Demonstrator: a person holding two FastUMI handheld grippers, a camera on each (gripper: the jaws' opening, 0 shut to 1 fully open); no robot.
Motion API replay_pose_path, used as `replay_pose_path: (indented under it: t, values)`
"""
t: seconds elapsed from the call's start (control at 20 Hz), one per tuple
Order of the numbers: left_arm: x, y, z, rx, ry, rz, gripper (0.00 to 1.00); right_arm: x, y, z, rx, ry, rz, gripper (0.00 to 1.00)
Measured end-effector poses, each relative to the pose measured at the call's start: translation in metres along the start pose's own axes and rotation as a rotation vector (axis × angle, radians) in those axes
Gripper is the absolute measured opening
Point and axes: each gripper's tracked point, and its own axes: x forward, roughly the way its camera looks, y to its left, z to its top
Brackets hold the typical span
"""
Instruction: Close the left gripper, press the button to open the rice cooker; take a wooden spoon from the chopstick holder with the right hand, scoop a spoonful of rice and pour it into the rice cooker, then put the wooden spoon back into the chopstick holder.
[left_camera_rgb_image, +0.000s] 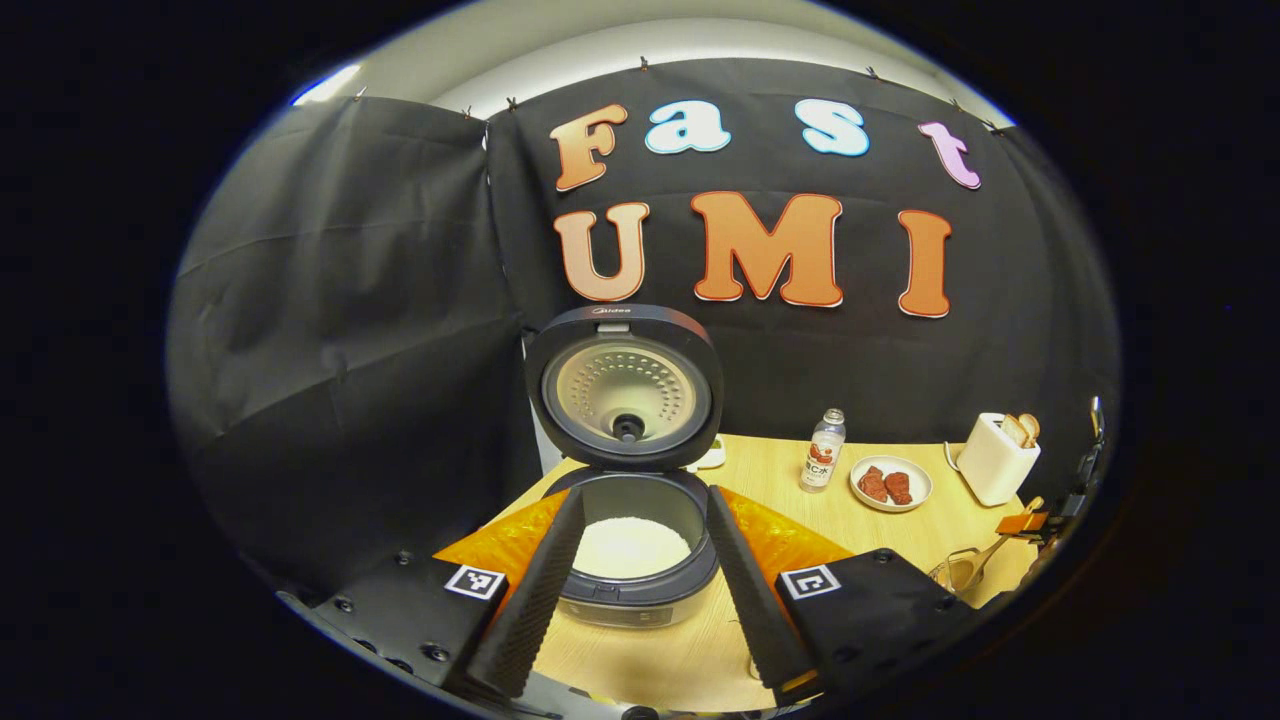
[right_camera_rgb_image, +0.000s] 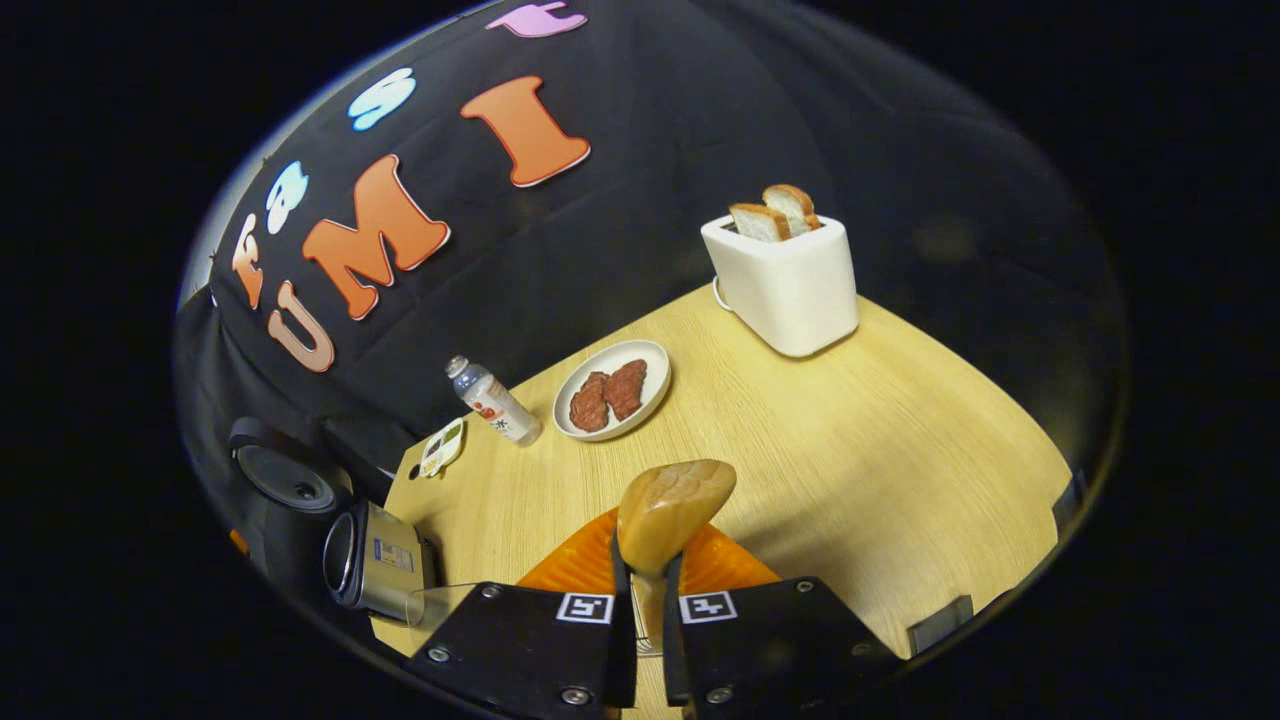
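Pinching the wooden spoon (right_camera_rgb_image: 668, 515) by its handle, the right gripper (right_camera_rgb_image: 648, 600) has both fingers pressed on the stem, with the bowl of the spoon rising just past the fingertips and looking empty. Beyond it lies bare table (right_camera_rgb_image: 900, 450), then a plate of meat (right_camera_rgb_image: 612, 390), a bottle (right_camera_rgb_image: 495, 402) lying to its left, and a toaster (right_camera_rgb_image: 790, 280) with bread at the far right. The rice cooker (right_camera_rgb_image: 370, 560) sits low at the left edge of the right gripper view.

The left gripper (left_camera_rgb_image: 640, 590) hangs with its fingers spread wide, holding nothing, framing the rice cooker (left_camera_rgb_image: 632, 540), whose lid (left_camera_rgb_image: 625, 388) stands fully up and whose pot shows white rice. In the left gripper view the spoon appears at the far right, beside what looks like a wire holder (left_camera_rgb_image: 955, 572), though that is too small to be sure.

Risks, as I judge them: the narrow pinch lets the spoon swivel once loaded, spilling grains on the table; a careless swing could clip the raised lid or the idle left gripper near the pot.
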Motion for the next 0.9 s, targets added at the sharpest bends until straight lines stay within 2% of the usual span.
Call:
replay_pose_path:
  t: [0.3,0.5,0.65,0.8,0.9]
  values:
    - [0.017,-0.006,0.006,0.008,-0.016,-0.064,0.85,-0.045,0.032,0.021,-0.071,-0.067,0.032,0.1]
    - [0.027,-0.007,0.003,0.001,-0.008,-0.11,0.85,-0.074,0.068,0.03,-0.081,-0.121,0.09,0.1]
    - [0.031,-0.002,-0.003,-0.01,0.002,-0.12,0.84,-0.081,0.101,0.019,-0.126,-0.114,0.127,0.1]
    - [0.034,0.002,-0.013,-0.043,0.032,-0.144,0.85,-0.077,0.135,-0.004,-0.211,-0.085,0.165,0.1]
    - [0.034,0.005,-0.014,-0.061,0.04,-0.155,0.86,-0.073,0.159,-0.018,-0.285,-0.093,0.216,0.1]
